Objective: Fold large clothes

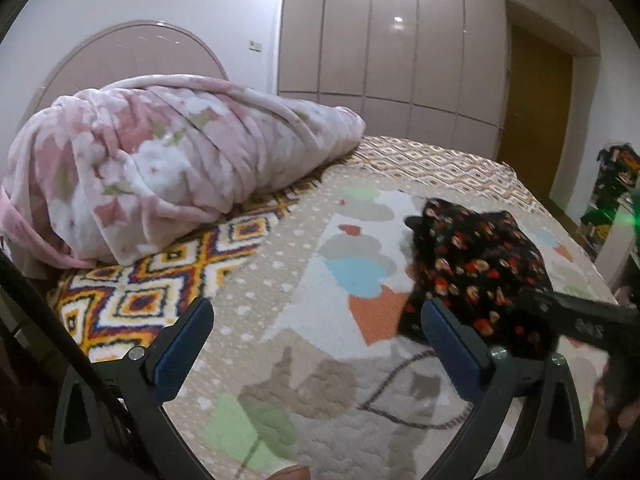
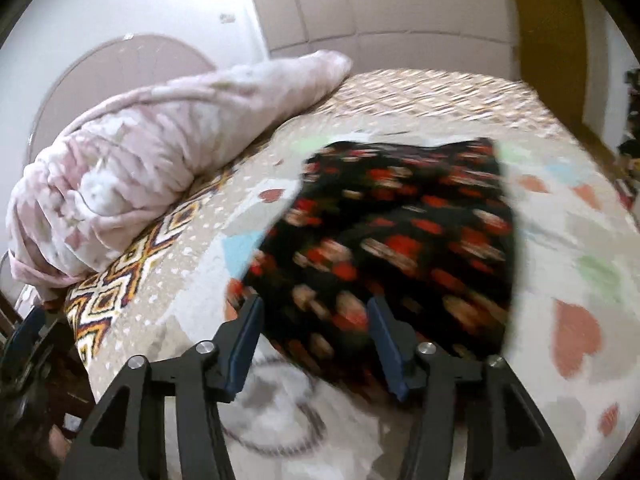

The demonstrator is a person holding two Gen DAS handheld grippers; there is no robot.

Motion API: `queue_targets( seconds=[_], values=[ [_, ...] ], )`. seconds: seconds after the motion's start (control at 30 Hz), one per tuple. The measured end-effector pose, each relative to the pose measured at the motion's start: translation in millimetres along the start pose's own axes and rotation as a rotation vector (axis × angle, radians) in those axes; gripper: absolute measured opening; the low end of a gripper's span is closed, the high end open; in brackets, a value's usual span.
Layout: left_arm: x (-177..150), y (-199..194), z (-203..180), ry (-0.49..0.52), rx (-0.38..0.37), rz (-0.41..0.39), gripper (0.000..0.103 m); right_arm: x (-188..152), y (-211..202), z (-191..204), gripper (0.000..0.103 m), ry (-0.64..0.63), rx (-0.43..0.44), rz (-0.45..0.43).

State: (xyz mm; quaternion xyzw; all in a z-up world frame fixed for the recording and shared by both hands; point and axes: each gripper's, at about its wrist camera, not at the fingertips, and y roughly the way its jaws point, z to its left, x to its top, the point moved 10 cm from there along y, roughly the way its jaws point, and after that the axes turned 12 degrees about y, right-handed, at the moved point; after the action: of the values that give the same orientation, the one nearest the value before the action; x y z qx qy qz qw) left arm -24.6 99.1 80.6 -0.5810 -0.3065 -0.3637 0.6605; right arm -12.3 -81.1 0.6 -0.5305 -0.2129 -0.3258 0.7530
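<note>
Spread right tongs (image 2: 316,320) hover at the black red-flowered fabric garment (image 2: 400,240), seemingly folded; left tongs (image 1: 316,320) spread, idle above the quilted patterned bed (image 1: 280,360).

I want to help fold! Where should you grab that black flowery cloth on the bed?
Grab the black flowery cloth by its near corners, coming in low from this side of the bed. It lies mostly flat, and that near edge sits right before the open right gripper. The open left gripper can take the other corner.

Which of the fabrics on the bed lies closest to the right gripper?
The black floral garment, lying flat just ahead of the open right gripper. The pink blanket is bundled up far off to the left by the headboard.
</note>
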Motion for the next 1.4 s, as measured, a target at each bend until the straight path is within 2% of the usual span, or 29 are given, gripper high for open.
queue_targets(
  seconds=[0.17, 0.33, 0.5, 0.8, 1.13, 1.4],
  values=[
    [-15, 0, -35, 0.043, -0.060, 0.043, 0.103, -33, -27, -59, 0.062, 0.036, -0.209, -0.022],
    [-33, 3, -68, 0.101, -0.115, 0.092, 0.103, -71, -30, -92, 0.066, 0.074, -0.291, 0.047],
    [-49, 9, -86, 0.116, -0.166, 0.145, 0.103, -89, -30, -106, 0.067, 0.072, -0.327, 0.071],
    [-74, 28, -88, 0.135, -0.131, 0.243, 0.103, -96, -21, -99, 0.069, 0.017, -0.367, 0.079],
    [-118, 59, -88, 0.106, -0.159, 0.388, 0.103, -104, -10, -101, 0.070, 0.017, -0.384, 0.109],
    [-126, 67, -90, 0.134, -0.145, 0.402, 0.103, -106, -7, -101, 0.070, 0.017, -0.385, 0.116]
  ],
)
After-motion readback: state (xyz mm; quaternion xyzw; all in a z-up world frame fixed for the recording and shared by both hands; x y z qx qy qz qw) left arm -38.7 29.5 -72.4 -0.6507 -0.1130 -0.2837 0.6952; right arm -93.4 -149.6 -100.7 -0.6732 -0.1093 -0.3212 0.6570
